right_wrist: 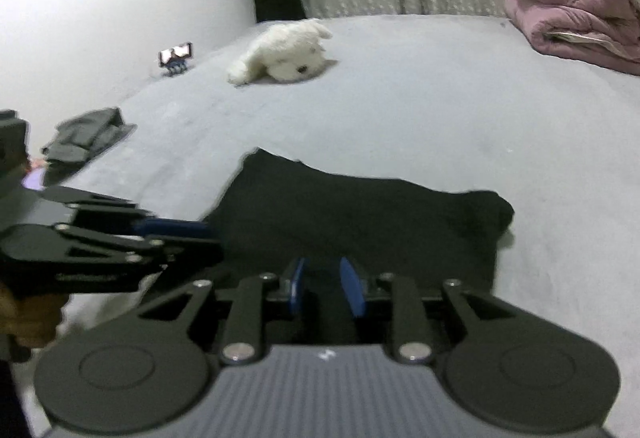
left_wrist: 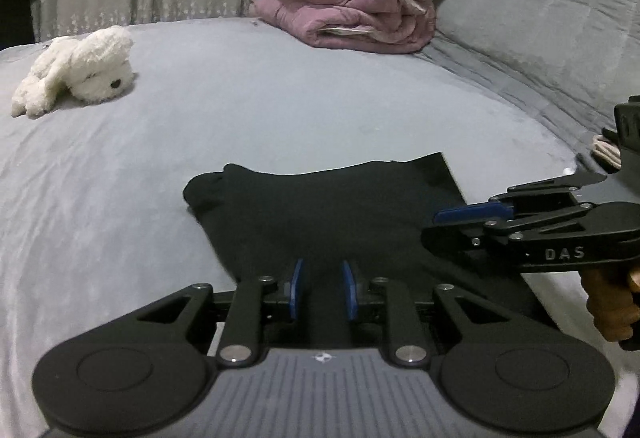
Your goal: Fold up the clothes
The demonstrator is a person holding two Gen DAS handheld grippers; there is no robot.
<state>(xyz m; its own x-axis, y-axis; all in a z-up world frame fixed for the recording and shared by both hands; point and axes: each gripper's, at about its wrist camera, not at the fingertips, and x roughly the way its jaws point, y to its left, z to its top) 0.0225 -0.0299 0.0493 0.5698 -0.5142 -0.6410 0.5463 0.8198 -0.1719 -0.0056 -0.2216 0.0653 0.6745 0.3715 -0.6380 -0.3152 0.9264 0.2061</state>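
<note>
A black garment (left_wrist: 320, 205), folded into a rough rectangle, lies flat on the grey bed (left_wrist: 280, 97). My left gripper (left_wrist: 322, 290) is at its near edge, open, with its blue pads apart over the dark fabric. From the right, my right gripper (left_wrist: 444, 226) comes in side-on over the garment's right edge, and a hand holds its handle. In the right wrist view the same black garment (right_wrist: 360, 213) lies ahead of the open right gripper (right_wrist: 324, 288). There my left gripper (right_wrist: 208, 238) points in from the left at the garment's corner. No cloth looks pinched.
A white plush toy (left_wrist: 80, 69) lies at the far left of the bed. A rolled purple quilt (left_wrist: 352, 17) topped with green patterned cloth sits at the back by the grey headboard (left_wrist: 540, 17). A folded grey garment (right_wrist: 84, 141) and a phone on a stand (right_wrist: 176, 57) are at the left.
</note>
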